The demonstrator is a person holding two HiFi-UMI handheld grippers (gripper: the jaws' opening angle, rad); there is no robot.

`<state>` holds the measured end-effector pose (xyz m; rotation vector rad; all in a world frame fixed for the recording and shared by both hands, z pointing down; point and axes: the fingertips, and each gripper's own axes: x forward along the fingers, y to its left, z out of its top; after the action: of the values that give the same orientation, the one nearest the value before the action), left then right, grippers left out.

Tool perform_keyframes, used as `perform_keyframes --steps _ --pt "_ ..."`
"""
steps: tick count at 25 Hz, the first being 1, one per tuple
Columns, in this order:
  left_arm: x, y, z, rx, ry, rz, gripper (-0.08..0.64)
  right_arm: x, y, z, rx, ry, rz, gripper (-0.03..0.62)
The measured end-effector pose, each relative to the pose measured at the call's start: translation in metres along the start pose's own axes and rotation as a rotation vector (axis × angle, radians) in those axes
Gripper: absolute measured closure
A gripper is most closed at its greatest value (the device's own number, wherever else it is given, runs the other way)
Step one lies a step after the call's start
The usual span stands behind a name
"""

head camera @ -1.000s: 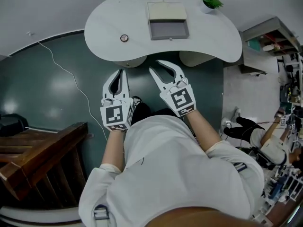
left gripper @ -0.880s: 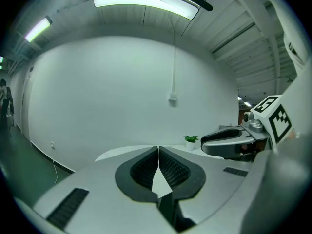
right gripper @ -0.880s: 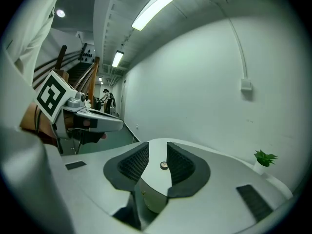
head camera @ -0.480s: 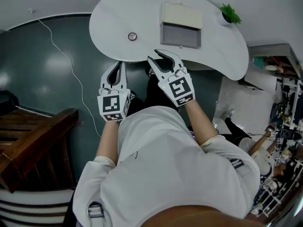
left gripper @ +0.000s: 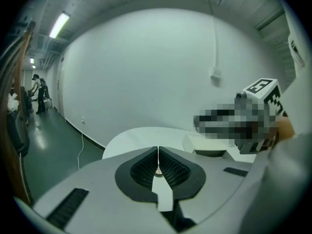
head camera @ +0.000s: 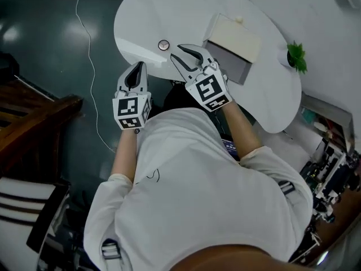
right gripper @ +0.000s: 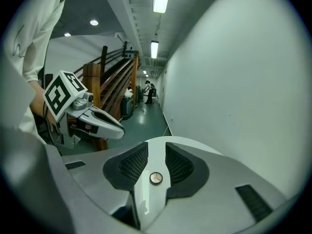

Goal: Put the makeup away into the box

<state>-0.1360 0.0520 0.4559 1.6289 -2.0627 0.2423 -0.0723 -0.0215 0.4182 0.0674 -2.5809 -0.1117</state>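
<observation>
Aiming my parted, empty right gripper (head camera: 176, 52) at the round compact (head camera: 163, 44) lying on the table (head camera: 135, 16) near the box (head camera: 232, 33), I'm judging it light, hard, slippery; pinching across its rim suits. Left gripper (head camera: 136, 66) is sitting clenched, empty.

One table (head camera: 141, 16) holds one box (head camera: 234, 38), one small round compact (head camera: 163, 45) and, at its far right, one potted plant (head camera: 297, 56). Two grippers: left gripper (head camera: 137, 66), right gripper (head camera: 176, 52).
</observation>
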Motion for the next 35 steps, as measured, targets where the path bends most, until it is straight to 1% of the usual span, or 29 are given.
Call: perform_keyframes --steps 3,5,7,9,10,13,17,19,21,27,30,35 --pt "0.016 0.003 -0.007 -0.025 0.027 0.048 0.537 0.019 -0.012 -0.010 -0.066 0.036 0.086 0.482" --pt "0.023 0.008 -0.017 -0.051 0.047 0.092 0.537 0.033 -0.014 -0.016 -0.119 0.061 0.159 0.482" --pt "0.028 0.013 -0.036 -0.094 0.084 0.144 0.537 0.046 -0.013 -0.026 -0.173 0.096 0.234 0.482" --pt "0.029 0.014 -0.051 -0.150 0.111 0.179 0.537 0.058 -0.012 -0.039 -0.241 0.145 0.296 0.477" --pt "0.029 0.014 -0.056 -0.166 0.116 0.191 0.537 0.065 -0.011 -0.047 -0.275 0.168 0.321 0.474" --pt "0.028 0.015 -0.067 -0.177 0.131 0.223 0.537 0.083 -0.009 -0.067 -0.358 0.229 0.385 0.465" --pt "0.024 0.013 -0.087 -0.235 0.152 0.265 0.537 0.104 -0.003 -0.094 -0.459 0.304 0.472 0.449" --pt "0.021 0.012 -0.094 -0.255 0.162 0.289 0.537 0.113 -0.002 -0.105 -0.506 0.329 0.501 0.439" --pt "0.020 0.011 -0.100 -0.270 0.166 0.308 0.537 0.122 -0.002 -0.114 -0.520 0.348 0.521 0.431" --pt "0.010 0.014 -0.106 -0.302 0.167 0.355 0.537 0.146 0.003 -0.131 -0.515 0.399 0.580 0.385" --pt "0.007 0.019 -0.103 -0.306 0.163 0.370 0.537 0.153 0.008 -0.136 -0.489 0.422 0.600 0.374" --pt "0.014 0.023 -0.094 -0.292 0.154 0.366 0.537 0.167 0.009 -0.148 -0.426 0.467 0.593 0.362"
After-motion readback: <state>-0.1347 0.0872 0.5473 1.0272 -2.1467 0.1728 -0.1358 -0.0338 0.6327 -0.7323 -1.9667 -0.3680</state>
